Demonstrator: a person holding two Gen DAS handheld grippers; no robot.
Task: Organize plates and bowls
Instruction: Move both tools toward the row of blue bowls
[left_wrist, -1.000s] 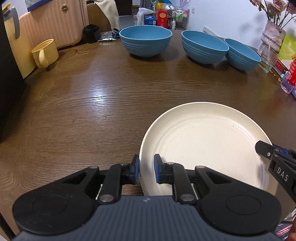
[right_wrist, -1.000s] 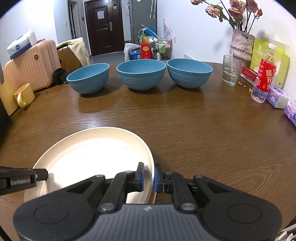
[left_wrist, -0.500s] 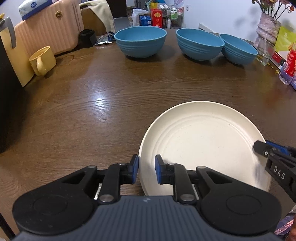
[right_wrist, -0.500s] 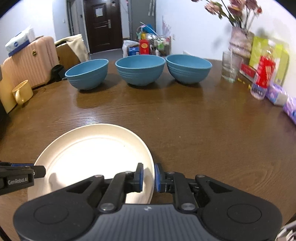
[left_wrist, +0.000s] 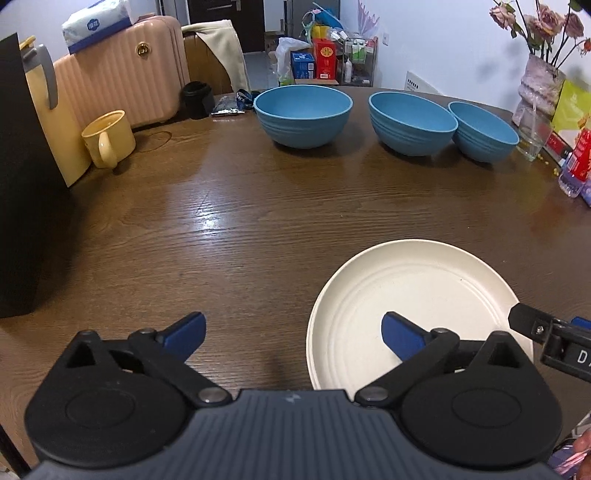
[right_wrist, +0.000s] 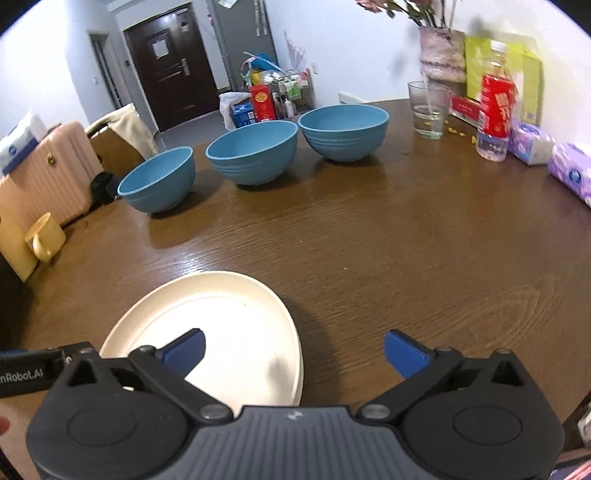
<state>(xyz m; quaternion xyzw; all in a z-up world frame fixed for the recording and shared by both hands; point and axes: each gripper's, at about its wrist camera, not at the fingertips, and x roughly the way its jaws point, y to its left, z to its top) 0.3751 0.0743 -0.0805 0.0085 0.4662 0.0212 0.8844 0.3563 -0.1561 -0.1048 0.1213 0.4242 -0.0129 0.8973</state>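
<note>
Left wrist view: left gripper jaws spread wide apart, just opened; half a second ago they pinched the near rim of the round cream plate, now nothing gripped. Plate lies flat on the brown wood-grain table, its left rim between the fingers, right blue pad over the plate, left pad over bare wood. Right gripper tip at the plate's right edge. Three blue ribbed bowls in a row far ahead; yellow mug ahead-left.

Right wrist view: right gripper jaws also wide apart, just opened off the plate rim it clamped earlier. Left pad over the plate, right pad over wood. Bowls far ahead, clear glass and red-label bottle ahead-right. View tilted against before.
</note>
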